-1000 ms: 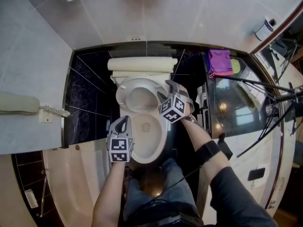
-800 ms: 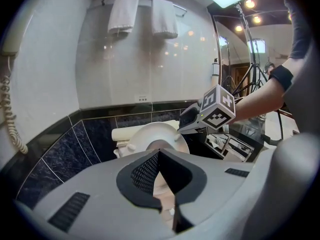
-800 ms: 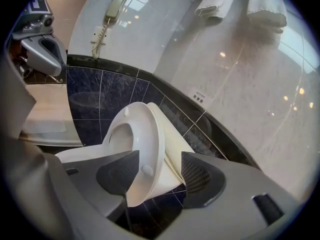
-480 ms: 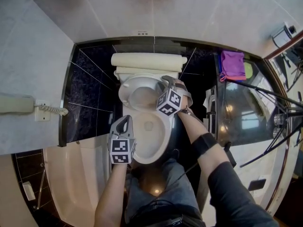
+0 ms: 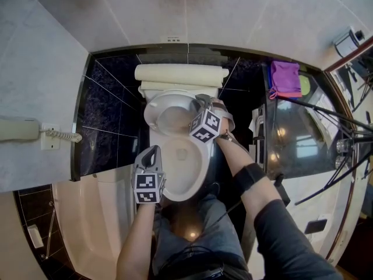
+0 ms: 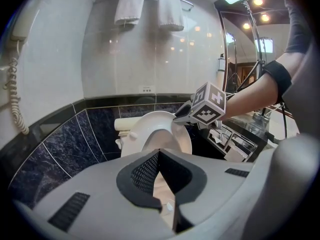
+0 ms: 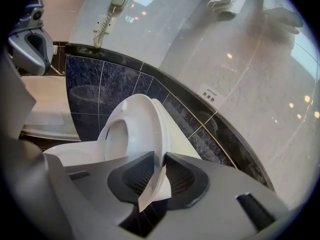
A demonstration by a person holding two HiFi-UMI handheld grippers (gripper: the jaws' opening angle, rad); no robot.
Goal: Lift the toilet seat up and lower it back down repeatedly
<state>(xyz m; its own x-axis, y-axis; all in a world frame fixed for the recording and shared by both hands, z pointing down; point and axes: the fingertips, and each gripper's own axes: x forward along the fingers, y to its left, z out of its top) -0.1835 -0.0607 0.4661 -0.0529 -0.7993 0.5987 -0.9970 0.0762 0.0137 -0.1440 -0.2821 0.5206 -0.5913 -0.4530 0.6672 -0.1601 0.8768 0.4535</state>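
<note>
Right gripper (image 7: 155, 176) jaws have just been closing, ribbed black pads pinching the glossy white toilet seat (image 7: 134, 129) rim, raised behind the oval bowl (image 5: 197, 177). Left gripper (image 6: 161, 181) at the bowl's left rim, jaws together, empty.

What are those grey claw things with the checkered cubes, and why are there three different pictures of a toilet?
They are hand-held grabbing tools; a person holds one in each hand. The cubes with square markers are part of them. One picture comes from a camera on the person's head, looking down at the toilet bowl. The other two come from cameras riding on each tool, looking along its jaws. The right gripper has just been closing its jaws, and they now pinch the edge of the raised toilet seat. The left gripper hangs by the bowl's front rim, jaws together, holding nothing. On the wall are a telephone and towels.
</note>
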